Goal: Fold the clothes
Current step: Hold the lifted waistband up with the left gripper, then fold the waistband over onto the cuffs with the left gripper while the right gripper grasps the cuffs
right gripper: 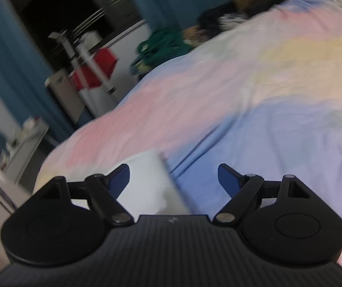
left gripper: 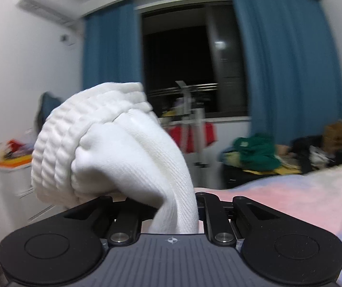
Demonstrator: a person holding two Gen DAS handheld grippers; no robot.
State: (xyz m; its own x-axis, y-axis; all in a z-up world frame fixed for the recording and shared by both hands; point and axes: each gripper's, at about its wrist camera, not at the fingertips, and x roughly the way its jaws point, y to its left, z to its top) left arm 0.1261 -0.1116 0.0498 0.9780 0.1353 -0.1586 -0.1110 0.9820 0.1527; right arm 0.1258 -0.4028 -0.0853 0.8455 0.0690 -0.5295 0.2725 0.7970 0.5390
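Left gripper (left gripper: 179, 212) (clamping white sock (left gripper: 113, 143))

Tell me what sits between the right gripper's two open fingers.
In the right wrist view, the right gripper is open over the pastel bedsheet; a blurred white cloth lies between its fingers, nearer the left one, ungripped.

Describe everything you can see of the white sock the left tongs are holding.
The white sock looks like soft knit cotton. Its ribbed cuff is bunched in thick rolls at the upper left, and a smoother, finely ribbed part runs down and narrows where the left tongs pinch it. It stands up and curls over to the left, held in the air above the pastel bedspread. Only the tongs touch it.
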